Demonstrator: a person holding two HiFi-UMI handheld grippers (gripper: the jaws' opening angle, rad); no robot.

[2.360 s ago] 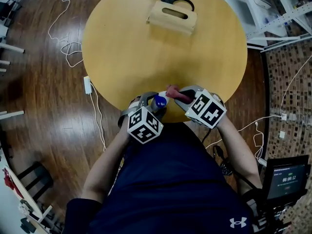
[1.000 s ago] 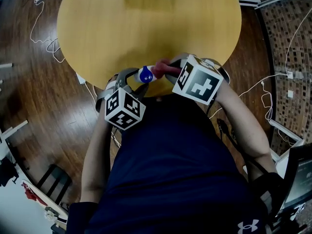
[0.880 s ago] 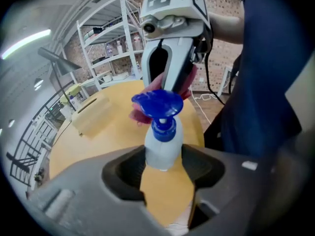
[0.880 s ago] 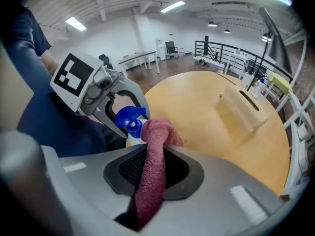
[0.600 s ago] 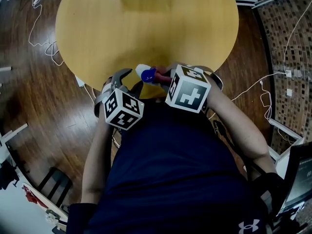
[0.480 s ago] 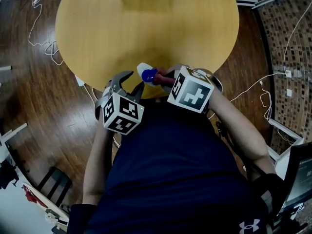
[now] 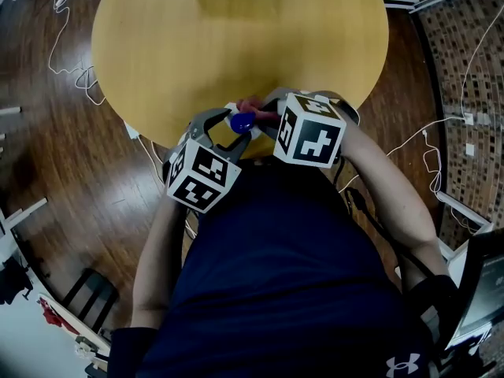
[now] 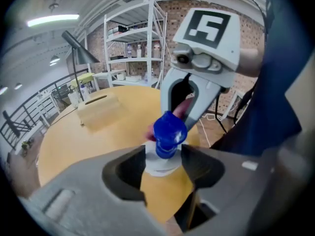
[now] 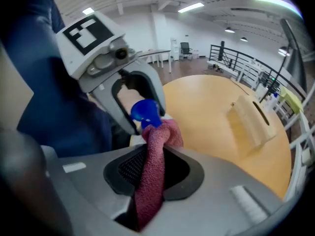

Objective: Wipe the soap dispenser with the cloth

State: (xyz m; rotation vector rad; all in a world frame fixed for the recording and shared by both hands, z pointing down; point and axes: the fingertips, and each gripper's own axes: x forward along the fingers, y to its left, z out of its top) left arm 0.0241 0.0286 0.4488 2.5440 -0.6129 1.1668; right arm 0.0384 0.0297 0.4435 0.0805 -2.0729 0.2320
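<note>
Between left tongs and right tongs, only soap dispenser top, cloth edge.

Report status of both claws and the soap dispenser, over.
Left claw grips soap dispenser, jaws just opened wider. Right claw shut on cloth, cloth up against the blue pump. Nothing in the way.

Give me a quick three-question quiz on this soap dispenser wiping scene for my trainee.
1. Which gripper clamps the cloth?
2. True or false: the soap dispenser has a red pump top.
3. The wooden box sits: A) on the table's far side, B) between the grippers, C) on the floor.
Key: 1. right gripper; 2. false, it's blue; 3. A.
</note>
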